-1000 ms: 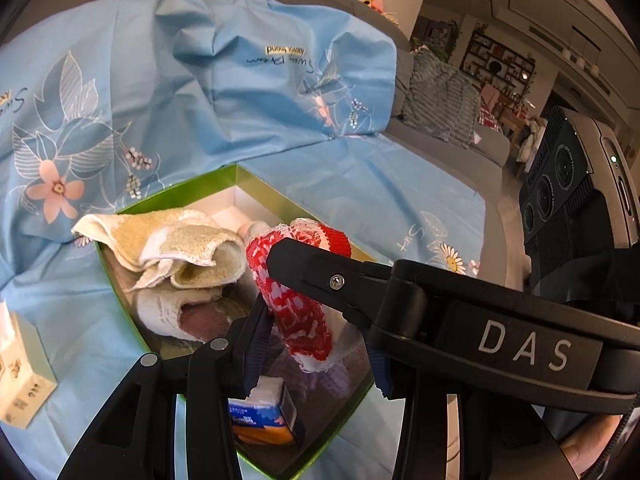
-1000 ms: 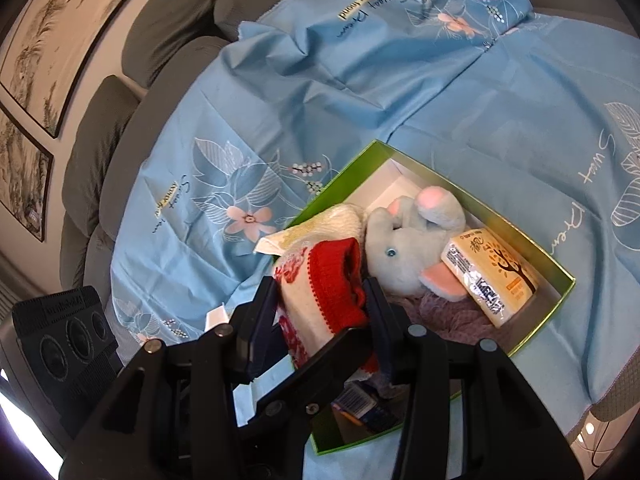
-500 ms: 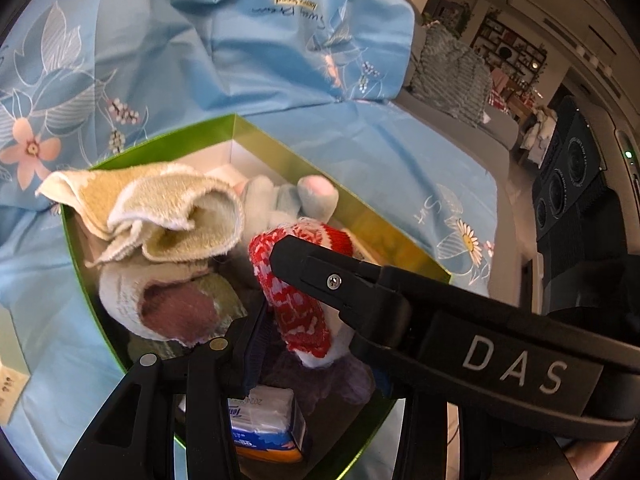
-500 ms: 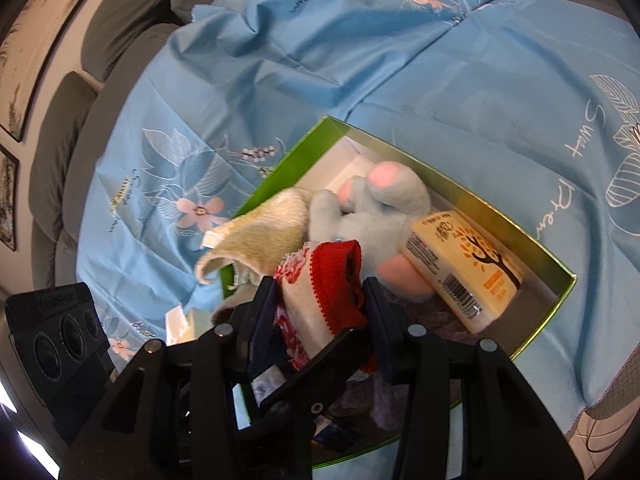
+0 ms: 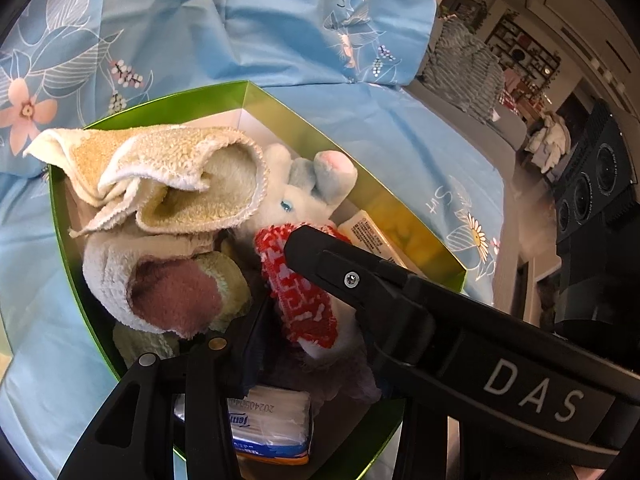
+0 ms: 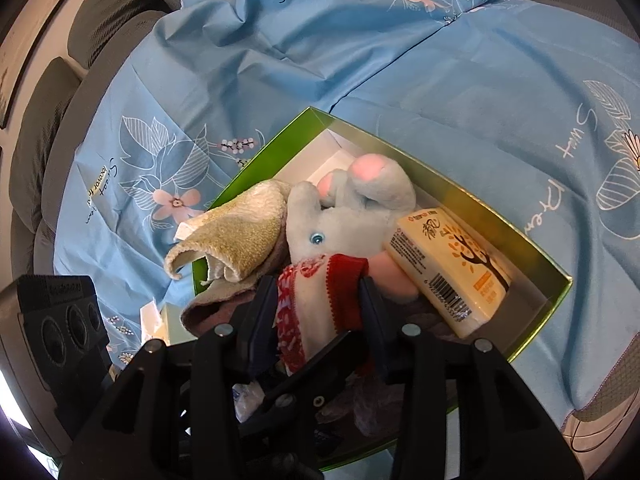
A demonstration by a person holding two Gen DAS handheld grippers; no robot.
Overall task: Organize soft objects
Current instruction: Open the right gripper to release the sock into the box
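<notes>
Right wrist: blue floral sheet [image 6: 420,80] over grey sofa [image 6: 40,128] (framed picture at 10 o'clock); both grippers, right gripper [image 6: 320,304] closing and left gripper [image 5: 308,320], clench red-white knit sock [image 6: 320,300] over green box [image 6: 532,316].

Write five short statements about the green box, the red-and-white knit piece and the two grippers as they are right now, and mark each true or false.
1. Both the right gripper and the left gripper have the knit piece between their fingers. True.
2. The plush elephant lies outside the green box. False: it lies inside it.
3. A yellow tissue pack lies in the box beside the elephant. True.
4. The beige towel lies folded flat on the blue sheet. False: it is crumpled in the box, one corner hanging over the rim.
5. The right jaws are spreading apart. False: they are closing on the knit piece.
</notes>
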